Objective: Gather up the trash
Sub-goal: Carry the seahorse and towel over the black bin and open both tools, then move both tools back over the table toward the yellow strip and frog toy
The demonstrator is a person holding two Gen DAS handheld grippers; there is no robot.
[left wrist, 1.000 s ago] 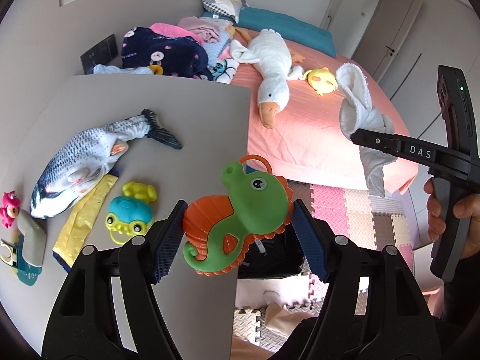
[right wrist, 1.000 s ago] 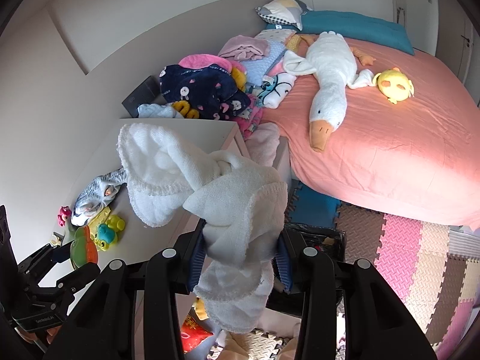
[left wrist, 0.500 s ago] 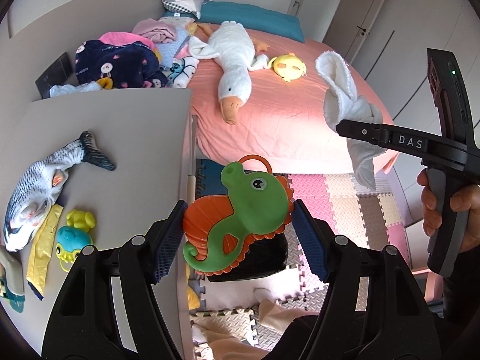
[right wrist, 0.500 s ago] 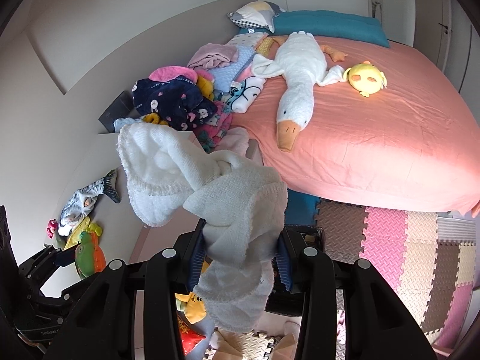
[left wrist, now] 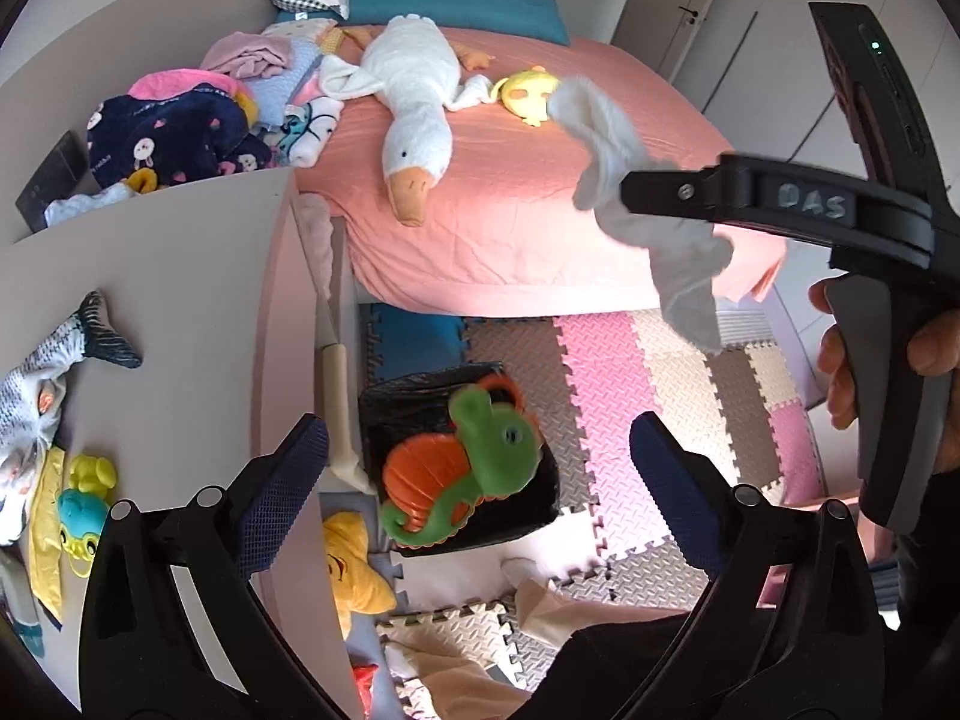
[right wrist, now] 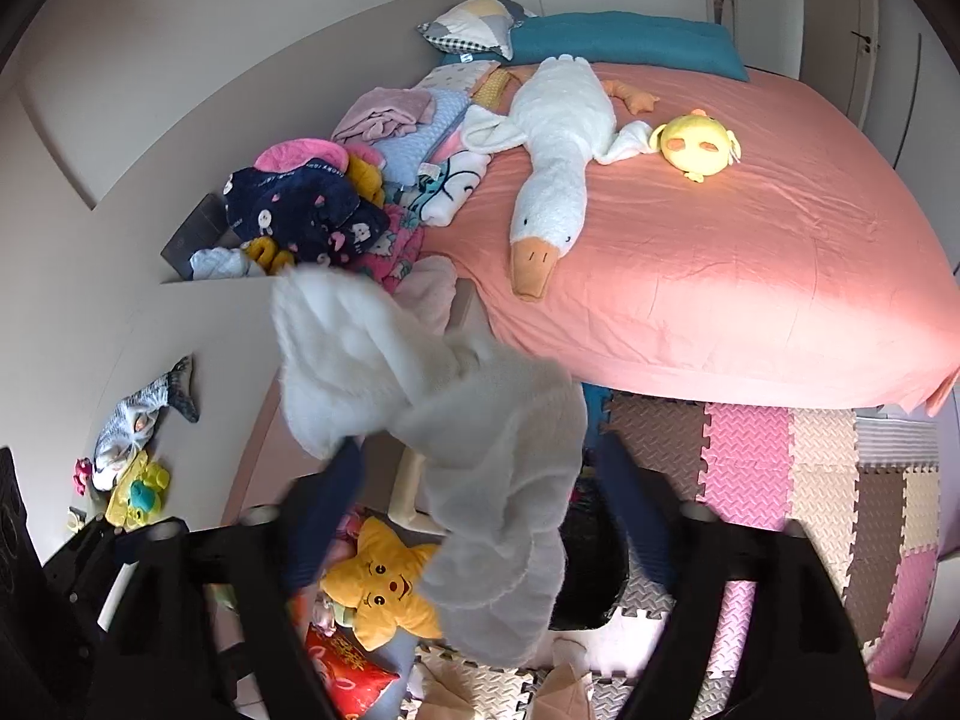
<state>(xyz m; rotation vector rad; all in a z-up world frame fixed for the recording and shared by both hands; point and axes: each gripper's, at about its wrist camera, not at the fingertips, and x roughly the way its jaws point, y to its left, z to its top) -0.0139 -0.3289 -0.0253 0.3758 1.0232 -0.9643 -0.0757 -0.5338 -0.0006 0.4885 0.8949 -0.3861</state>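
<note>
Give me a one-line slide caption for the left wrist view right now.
Left claw opening, green-and-orange plastic seahorse toy free above the black-lined bin on foam floor tiles.

Pink-sheeted bed (right wrist: 750, 276) with white plush goose (right wrist: 555, 162), yellow chick plush (right wrist: 699, 141), heaped clothes (right wrist: 312, 204).

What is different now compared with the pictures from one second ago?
Both grippers let go. The left gripper is opening its jaws, and the seahorse toy is out of them, over the black bin. The right gripper is also opening, and the white cloth is slipping free, blurred. Both hands moved from the table toward the bin. The goose and other toys stayed.
</note>
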